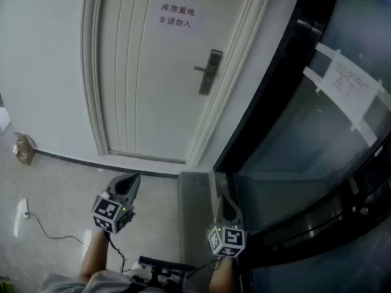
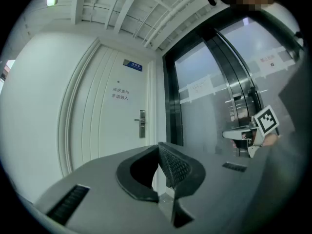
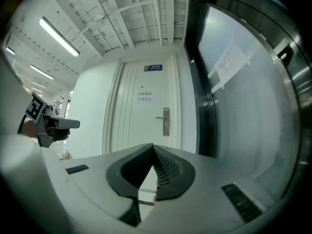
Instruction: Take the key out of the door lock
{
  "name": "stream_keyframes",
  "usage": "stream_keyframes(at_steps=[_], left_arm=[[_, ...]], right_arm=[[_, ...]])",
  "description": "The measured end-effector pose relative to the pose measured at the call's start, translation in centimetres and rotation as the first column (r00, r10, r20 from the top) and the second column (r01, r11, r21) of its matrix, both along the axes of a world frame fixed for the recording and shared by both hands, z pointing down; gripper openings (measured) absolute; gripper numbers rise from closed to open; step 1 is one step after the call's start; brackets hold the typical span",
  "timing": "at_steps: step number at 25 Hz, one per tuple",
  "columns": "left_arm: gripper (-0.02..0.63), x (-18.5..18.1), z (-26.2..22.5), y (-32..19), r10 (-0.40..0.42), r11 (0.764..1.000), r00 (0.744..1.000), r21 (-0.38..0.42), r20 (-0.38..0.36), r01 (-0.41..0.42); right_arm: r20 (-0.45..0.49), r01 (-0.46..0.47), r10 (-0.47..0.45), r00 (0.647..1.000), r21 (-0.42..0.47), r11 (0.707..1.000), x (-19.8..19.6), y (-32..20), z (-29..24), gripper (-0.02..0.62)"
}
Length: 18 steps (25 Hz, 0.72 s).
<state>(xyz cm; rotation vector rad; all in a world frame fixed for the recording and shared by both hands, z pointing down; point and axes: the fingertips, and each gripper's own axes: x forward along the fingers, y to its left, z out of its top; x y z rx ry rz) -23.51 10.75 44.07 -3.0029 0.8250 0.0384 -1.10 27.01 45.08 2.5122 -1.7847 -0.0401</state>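
Observation:
A white door (image 1: 153, 84) stands ahead, with a metal lock plate and lever handle (image 1: 210, 72) on its right side. The lock plate also shows in the left gripper view (image 2: 142, 124) and the right gripper view (image 3: 166, 121). It is too small for me to make out a key on it. My left gripper (image 1: 131, 179) is held level, well short of the door, with its jaws shut and nothing between them (image 2: 158, 148). To its right, my right gripper (image 1: 223, 200) is also shut and empty (image 3: 153, 147), and equally far from the lock.
A dark-framed glass wall (image 1: 317, 133) with a taped paper notice (image 1: 349, 83) runs along the right. A red sign (image 1: 176, 16) is on the door. A cable (image 1: 49, 234) and a small brown object (image 1: 24, 149) lie on the floor at left.

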Motion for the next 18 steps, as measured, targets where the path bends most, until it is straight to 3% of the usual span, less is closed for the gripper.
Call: stream_keyframes(at_steps=[18], left_arm=[[0.008,2.4,0.3,0.3,0.012,1.0,1.0,-0.007,0.014,-0.012]], right_arm=[[0.011,0.006,-0.007,1.0,0.058,0.998,1.8,0.7,-0.7,0.008]])
